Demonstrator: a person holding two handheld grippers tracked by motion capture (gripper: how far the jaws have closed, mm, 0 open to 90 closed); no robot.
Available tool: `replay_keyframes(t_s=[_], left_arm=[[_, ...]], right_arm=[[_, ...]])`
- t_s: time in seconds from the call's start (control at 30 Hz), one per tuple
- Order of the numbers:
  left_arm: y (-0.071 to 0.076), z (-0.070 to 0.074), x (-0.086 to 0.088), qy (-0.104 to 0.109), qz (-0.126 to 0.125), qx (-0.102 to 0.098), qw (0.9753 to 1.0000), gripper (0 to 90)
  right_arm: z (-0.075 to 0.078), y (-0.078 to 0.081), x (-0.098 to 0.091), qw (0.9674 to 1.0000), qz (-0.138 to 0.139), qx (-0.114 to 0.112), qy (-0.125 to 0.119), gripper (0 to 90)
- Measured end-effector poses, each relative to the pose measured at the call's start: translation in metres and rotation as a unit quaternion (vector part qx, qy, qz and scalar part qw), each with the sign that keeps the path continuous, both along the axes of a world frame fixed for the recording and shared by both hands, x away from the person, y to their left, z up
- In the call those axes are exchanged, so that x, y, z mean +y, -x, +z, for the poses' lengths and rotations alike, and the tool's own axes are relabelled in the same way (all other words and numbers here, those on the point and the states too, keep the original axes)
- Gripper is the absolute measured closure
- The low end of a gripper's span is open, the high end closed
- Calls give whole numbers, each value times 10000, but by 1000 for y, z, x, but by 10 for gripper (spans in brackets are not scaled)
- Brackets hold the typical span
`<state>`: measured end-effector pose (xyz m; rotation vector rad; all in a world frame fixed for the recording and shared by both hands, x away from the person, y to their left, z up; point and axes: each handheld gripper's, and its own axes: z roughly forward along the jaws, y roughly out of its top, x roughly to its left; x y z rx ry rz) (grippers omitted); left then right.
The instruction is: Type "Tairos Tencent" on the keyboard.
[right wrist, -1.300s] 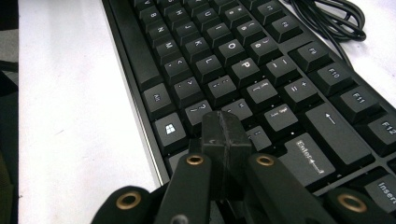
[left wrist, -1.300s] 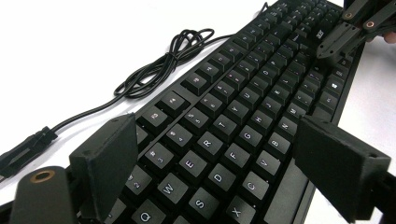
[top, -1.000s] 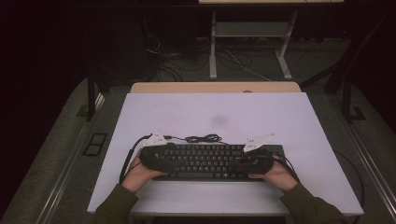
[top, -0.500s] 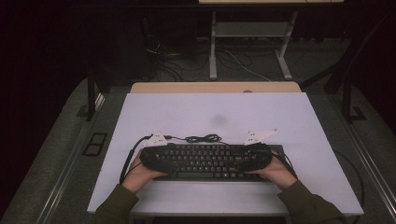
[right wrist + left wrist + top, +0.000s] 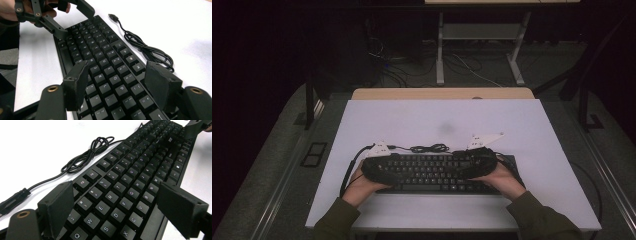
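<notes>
A black keyboard (image 5: pixel 437 175) lies along the front of the white table (image 5: pixel 442 117). Its black cable (image 5: pixel 429 148) is coiled just behind it and ends in a USB plug (image 5: pixel 113 17). My left gripper (image 5: pixel 393 172) hovers over the keyboard's left end, and my right gripper (image 5: pixel 460 167) over its right half. In the left gripper view the left gripper (image 5: pixel 116 187) is open above the letter keys (image 5: pixel 130 177), with the cable (image 5: pixel 87 155) to the left. In the right gripper view the right gripper (image 5: pixel 117 64) is open above the keys (image 5: pixel 100 50). Neither holds anything.
A wooden tabletop edge (image 5: pixel 442 93) adjoins the white table's far side. Behind it stand metal desk legs (image 5: pixel 440 50) and loose floor cables (image 5: pixel 462 65) on dark carpet. The table's back half is bare white surface.
My right gripper has moved left from the keyboard's right end to over its keys. The left gripper has barely shifted. The keyboard has stayed in place.
</notes>
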<state>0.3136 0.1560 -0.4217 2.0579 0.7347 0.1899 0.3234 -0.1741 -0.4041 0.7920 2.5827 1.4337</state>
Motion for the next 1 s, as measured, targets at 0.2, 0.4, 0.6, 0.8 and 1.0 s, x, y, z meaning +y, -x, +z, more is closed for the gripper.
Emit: replay_keyframes(t_s=[0.2,0.4,0.6,0.8,1.0], left_arm=[[0,0,0,-2,-3,-5,10000,138],[0,0,0,2,2,-11,10000,139],[0,0,1,9,9,-23,10000,142],[0,0,1,-5,17,-38,10000,152],[0,1,4,-14,63,-63,10000,204]], right_arm=[[0,-4,6,10000,-28,1,-40,339],[4,-10,15,9999,-4,-48,-136,338],[4,-14,23,9998,7,-59,-165,334],[2,-16,27,9998,7,-34,-181,332],[1,-16,26,9998,-12,-33,-170,331]])
